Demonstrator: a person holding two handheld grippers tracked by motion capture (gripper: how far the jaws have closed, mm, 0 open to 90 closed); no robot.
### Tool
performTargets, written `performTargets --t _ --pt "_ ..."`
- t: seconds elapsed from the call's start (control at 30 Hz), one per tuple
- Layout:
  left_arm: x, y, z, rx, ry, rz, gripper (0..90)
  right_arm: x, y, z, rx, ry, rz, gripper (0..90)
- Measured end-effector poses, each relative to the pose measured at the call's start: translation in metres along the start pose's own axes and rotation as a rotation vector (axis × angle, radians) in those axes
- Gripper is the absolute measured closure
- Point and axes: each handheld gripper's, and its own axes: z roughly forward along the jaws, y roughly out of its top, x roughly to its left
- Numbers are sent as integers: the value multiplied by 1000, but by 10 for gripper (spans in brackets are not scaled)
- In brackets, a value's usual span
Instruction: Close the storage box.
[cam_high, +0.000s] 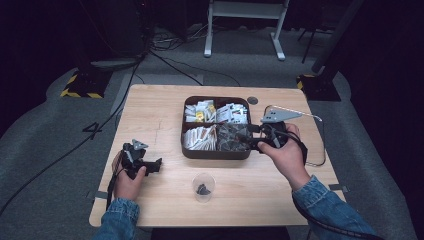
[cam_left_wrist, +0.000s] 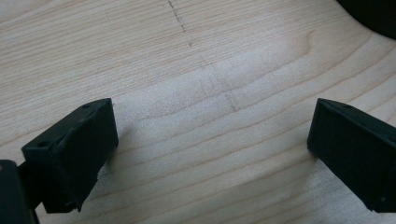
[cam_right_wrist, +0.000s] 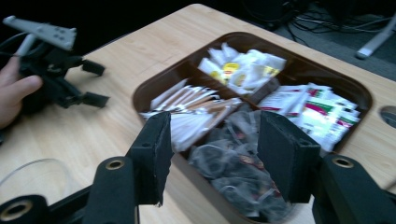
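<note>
Dark room, grey carpet, cables on the floor behind a light wooden counter. At its left side the left tongs rest in the person's left hand on the bare wood; in the left gripper view the jaws stand wide apart with nothing between them. Near the front edge, centre, stands a clear plastic cup with a small dark item inside. Behind it lies a brown four-compartment tray: white and yellow sachets far left, white packets far right, tan stick packets near left, dark clear-wrapped bags near right. Right tongs, held in the right hand, hover at the tray's right edge over the dark bags, jaws open, gripping nothing.
</note>
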Motion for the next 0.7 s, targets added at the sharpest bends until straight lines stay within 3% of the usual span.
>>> performTargets --t 0.2,0.53,0.57,0.7 --pt "0 1 1 0 -1 1 18 -24 -4 -6 -22 -42 73 448" --pt "0 1 1 3 -5 5 14 -75 -11 -9 -15 -179 154 432" --pt "0 1 1 3 -5 5 14 -75 -11 -9 -15 -179 154 432" --pt "0 1 1 5 -6 4 12 -101 -19 -4 1 -246 195 426"
